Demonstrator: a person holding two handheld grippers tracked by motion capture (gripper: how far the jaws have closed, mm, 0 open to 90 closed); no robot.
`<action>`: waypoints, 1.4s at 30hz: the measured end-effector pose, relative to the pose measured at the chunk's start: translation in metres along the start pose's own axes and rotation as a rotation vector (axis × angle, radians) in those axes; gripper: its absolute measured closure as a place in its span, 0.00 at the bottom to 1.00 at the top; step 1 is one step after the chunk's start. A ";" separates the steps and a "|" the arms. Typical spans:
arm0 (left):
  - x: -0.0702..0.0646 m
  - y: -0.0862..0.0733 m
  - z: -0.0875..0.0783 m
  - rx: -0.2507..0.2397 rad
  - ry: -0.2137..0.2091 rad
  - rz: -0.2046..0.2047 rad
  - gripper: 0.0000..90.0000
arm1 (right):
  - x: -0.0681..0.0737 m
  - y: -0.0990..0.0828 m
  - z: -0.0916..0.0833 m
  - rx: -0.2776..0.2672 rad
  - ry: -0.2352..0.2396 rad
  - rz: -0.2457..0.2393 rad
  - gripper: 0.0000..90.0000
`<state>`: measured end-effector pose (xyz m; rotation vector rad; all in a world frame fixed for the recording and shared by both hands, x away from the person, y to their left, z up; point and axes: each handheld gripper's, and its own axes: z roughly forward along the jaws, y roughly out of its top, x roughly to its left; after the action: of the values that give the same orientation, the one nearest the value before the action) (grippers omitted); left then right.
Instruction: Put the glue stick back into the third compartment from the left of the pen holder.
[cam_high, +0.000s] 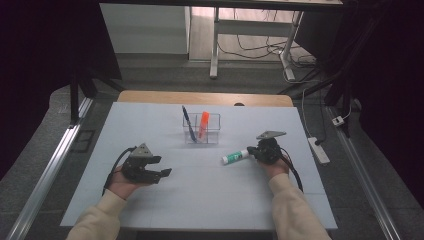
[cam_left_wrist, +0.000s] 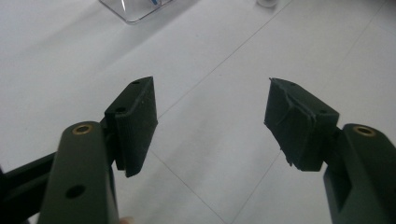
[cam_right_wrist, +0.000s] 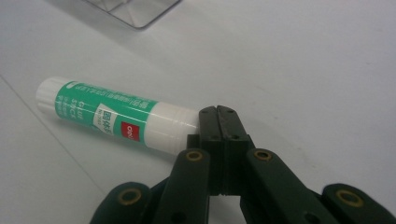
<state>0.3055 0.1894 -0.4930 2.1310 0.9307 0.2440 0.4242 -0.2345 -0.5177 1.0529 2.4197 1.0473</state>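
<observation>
Glue stick (cam_right_wrist: 114, 119): green-and-white tube with a white cap at each end, lying flat on the white counter (cam_high: 200, 200). In the high view it sits right of centre (cam_high: 235, 157), long axis tilted slightly, one end pointing at the right gripper (cam_high: 255, 151). In the right gripper view it runs from the left of the frame down toward lower centre, its near white cap touching the side of the left pad.

Right gripper: fingers (cam_right_wrist: 231, 126) fully closed, pad against pad, nothing clamped between them. The tips (cam_right_wrist: 219, 114) rest beside the stick's near cap rather than around it. Held in the person's right hand (cam_high: 274, 167), lower right of the high view, cream sleeve below it.

Left gripper (cam_high: 162, 166): lower left of the high view, held in the left hand (cam_high: 120, 185), well apart from the stick. In the left gripper view (cam_left_wrist: 210, 112) the fingers (cam_left_wrist: 135, 121) stand wide apart with bare counter between them; nothing held.

Clear holder (cam_high: 201, 131): transparent box above centre of the high view, beyond the stick and apart from it. A blue pen (cam_high: 187, 120) and an orange marker (cam_high: 203, 122) stand leaning inside. One corner of it shows at the top left of each gripper view (cam_right_wrist: 135, 11).

Wooden edge (cam_high: 205, 97) shows behind the white sheet.
</observation>
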 end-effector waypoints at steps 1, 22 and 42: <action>0.000 0.000 0.000 0.000 0.000 0.000 0.38 | 0.003 0.001 0.001 -0.003 0.009 -0.002 1.00; 0.001 0.000 0.000 0.002 0.001 0.000 0.38 | 0.036 0.007 0.009 -0.009 0.087 -0.020 1.00; 0.002 -0.001 0.000 0.009 0.003 -0.001 0.38 | 0.061 0.012 0.022 -0.014 0.161 -0.061 1.00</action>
<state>0.3064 0.1909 -0.4939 2.1384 0.9366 0.2428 0.4003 -0.1736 -0.5234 0.9160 2.5483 1.1673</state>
